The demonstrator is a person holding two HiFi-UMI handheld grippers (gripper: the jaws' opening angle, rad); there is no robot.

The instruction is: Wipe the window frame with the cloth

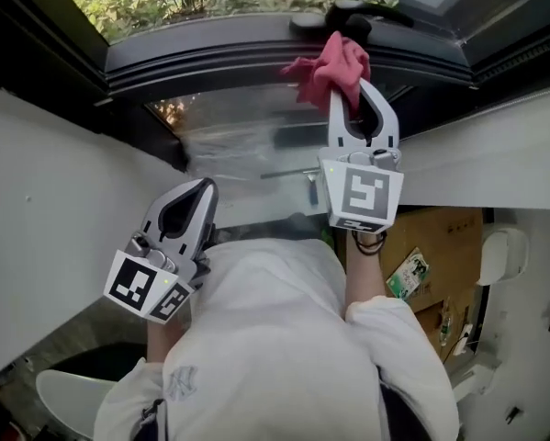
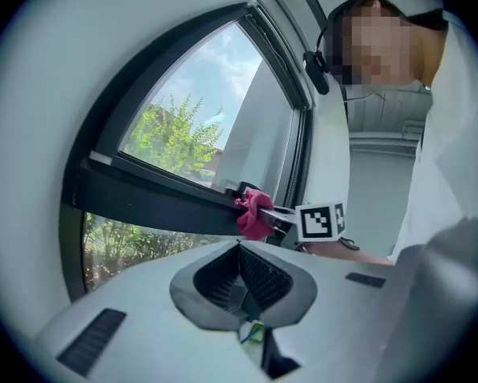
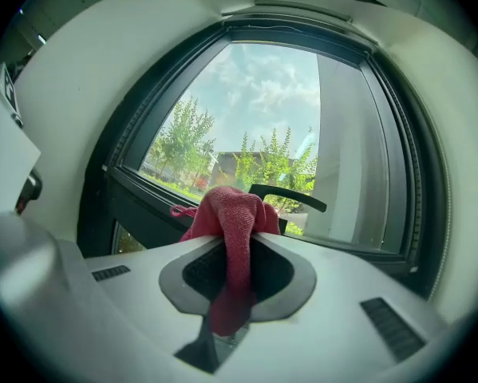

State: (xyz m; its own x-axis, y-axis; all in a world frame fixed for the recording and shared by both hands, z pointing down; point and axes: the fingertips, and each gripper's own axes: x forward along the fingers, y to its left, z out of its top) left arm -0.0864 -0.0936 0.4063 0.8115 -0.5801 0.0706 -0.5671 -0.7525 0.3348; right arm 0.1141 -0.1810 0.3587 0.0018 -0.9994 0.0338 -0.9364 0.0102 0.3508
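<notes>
**Head view:** The right tongs (image 1: 346, 95) reach to the upper middle of the picture and are clamped on a red cloth (image 1: 328, 67). The cloth bunches above the tips, against the dark window frame (image 1: 219, 62) and just below a black handle (image 1: 348, 15). The left tongs (image 1: 199, 196) sit at the lower left, well apart from the frame, over the person's white shirt (image 1: 275, 338).

**Left gripper view:** The left tongs (image 2: 239, 250) fill the lower half. Their 2 jaws are together with nothing between them. Beyond them, at the middle, the cloth (image 2: 254, 214) lies against the frame's horizontal bar (image 2: 151, 202), held by the right tongs (image 2: 280, 216). The marker cube (image 2: 321, 221) shows just to the right. Trees and sky show through the glass.

**Right gripper view:** The right tongs (image 3: 237, 246) grip the cloth (image 3: 231, 210). 1 strip of it hangs down between the jaws toward the camera, and the rest bunches over the tips at the middle. The handle (image 3: 290, 198) shows just behind the cloth. The frame (image 3: 135, 198) runs across from the left.
</notes>
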